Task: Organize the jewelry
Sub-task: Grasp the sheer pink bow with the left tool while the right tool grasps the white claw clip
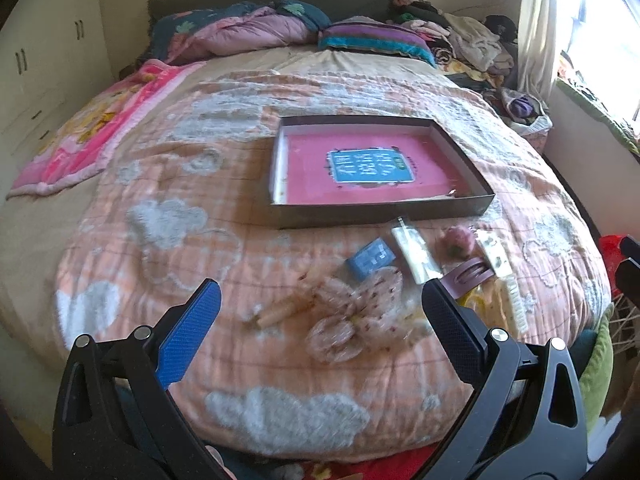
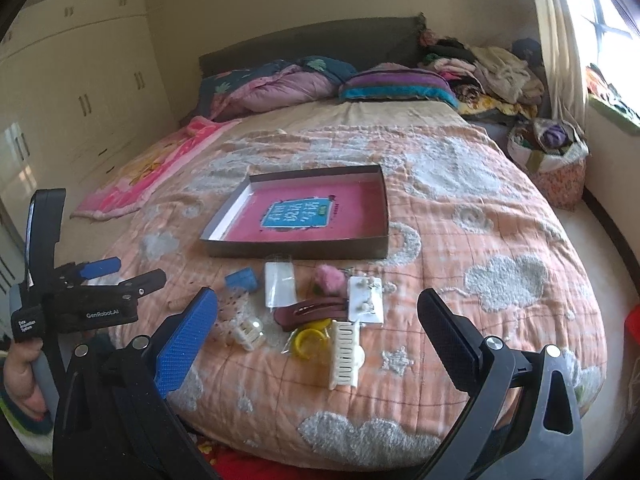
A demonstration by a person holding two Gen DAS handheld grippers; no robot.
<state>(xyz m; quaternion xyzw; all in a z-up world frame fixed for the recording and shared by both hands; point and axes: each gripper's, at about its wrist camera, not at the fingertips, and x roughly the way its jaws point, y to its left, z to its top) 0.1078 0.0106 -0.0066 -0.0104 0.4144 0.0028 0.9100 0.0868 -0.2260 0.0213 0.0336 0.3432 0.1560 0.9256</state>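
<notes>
A shallow box with a pink floor is laid open on the quilt, seemingly to receive the jewelry scattered just in front of it: hair clips, a comb, yellow rings, an earring card. The left gripper and right gripper are held wide open and empty above the pile. Nothing is seen blocking the way to the box.

1. Light source: daylight from the bright window at upper right, blown out to white glare in both views.
2. Exposure: peach quilted bedspread with white clouds evenly and softly lit; shadows faint.
3. Blur: near small items on the bedspread smeared in the left wrist view; sharper in the right.
4. Distortion: strong fisheye curving, dark vignetted corners.
</notes>
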